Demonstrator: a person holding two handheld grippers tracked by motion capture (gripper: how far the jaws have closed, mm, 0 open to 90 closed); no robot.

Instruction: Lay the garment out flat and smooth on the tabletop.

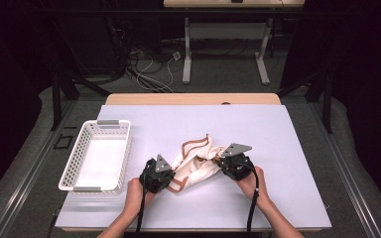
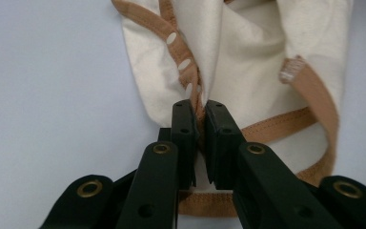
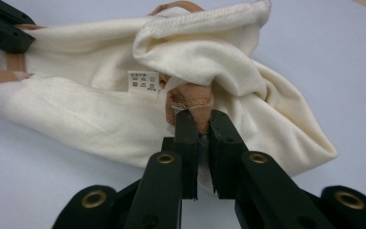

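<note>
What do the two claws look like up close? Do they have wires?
Each claw, the left claw and the right claw, is black, with two flat black pads on thick arms dotted with brass-coloured rings. A grey three-cornered plate sits on top of each. A black cable trails back from each. The person's forearms show no sleeves.

Dark room, grey floor (image 1: 218, 74), cables (image 1: 151, 69), white-legged desk (image 1: 225, 34) behind.

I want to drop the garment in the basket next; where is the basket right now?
In the high view the white basket sits at the table's left, just left of the left tool.
</note>
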